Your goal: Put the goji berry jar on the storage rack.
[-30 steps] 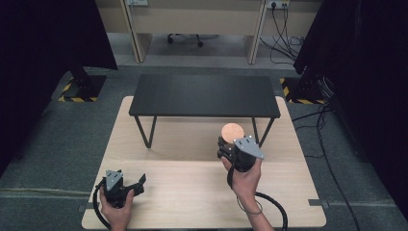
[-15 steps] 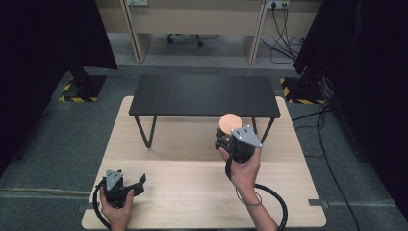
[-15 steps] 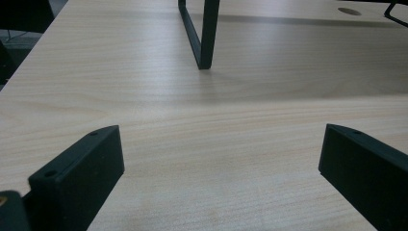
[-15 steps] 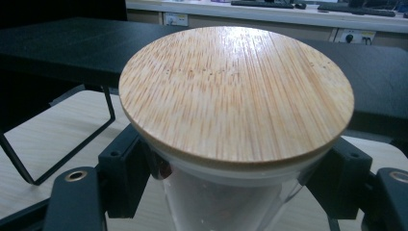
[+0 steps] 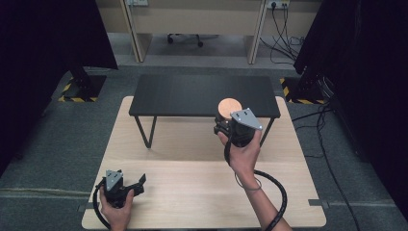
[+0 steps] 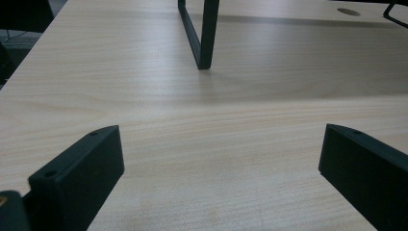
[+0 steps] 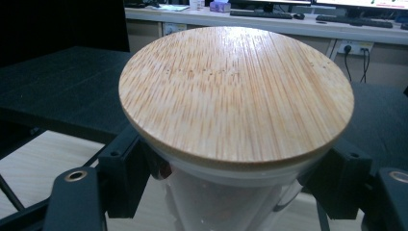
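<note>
My right gripper is shut on a clear jar with a round bamboo lid, held in the air at the front edge of the low black table. In the right gripper view the bamboo lid is close to the camera, with the black jaws clamped on the jar's glass body just under it. My left gripper rests open on the light wooden tabletop near its front left corner. Nothing lies between its fingers, which stand wide apart over bare wood.
The black table's thin metal leg stands on the wood ahead of the left gripper. A round cable hole lies far off on the tabletop. Dark curtains flank the area, and cables trail on the floor behind.
My right gripper has carried the jar up and away from me, toward the front edge of the black table. The left gripper has stayed put.
</note>
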The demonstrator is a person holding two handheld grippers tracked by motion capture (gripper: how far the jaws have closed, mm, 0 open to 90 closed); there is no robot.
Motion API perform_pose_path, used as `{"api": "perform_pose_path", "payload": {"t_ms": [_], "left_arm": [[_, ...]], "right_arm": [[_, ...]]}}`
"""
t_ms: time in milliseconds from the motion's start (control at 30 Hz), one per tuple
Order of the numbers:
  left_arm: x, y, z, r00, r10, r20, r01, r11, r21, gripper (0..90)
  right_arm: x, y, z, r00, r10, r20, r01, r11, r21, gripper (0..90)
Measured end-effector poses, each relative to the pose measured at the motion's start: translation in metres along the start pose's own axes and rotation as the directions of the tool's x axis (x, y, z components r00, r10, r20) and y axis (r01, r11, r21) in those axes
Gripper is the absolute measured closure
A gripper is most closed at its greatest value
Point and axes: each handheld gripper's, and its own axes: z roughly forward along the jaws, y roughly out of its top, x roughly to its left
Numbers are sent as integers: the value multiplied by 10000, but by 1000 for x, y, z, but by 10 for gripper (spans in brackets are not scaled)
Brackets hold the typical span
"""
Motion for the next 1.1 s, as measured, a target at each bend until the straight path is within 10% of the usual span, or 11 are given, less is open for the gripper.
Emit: {"api": "perform_pose_path", "payload": {"t_ms": [500,1100], "left_arm": [[0,0,0,10000,-27,21,27,10000,-1,11],[1,0,0,10000,-66,36,67,10000,-33,11]], "right_arm": [[-6,42,54,9997,64,249,-81,9977,673,262],[-14,44,84,9994,285,204,-300,9968,745,262]]}}
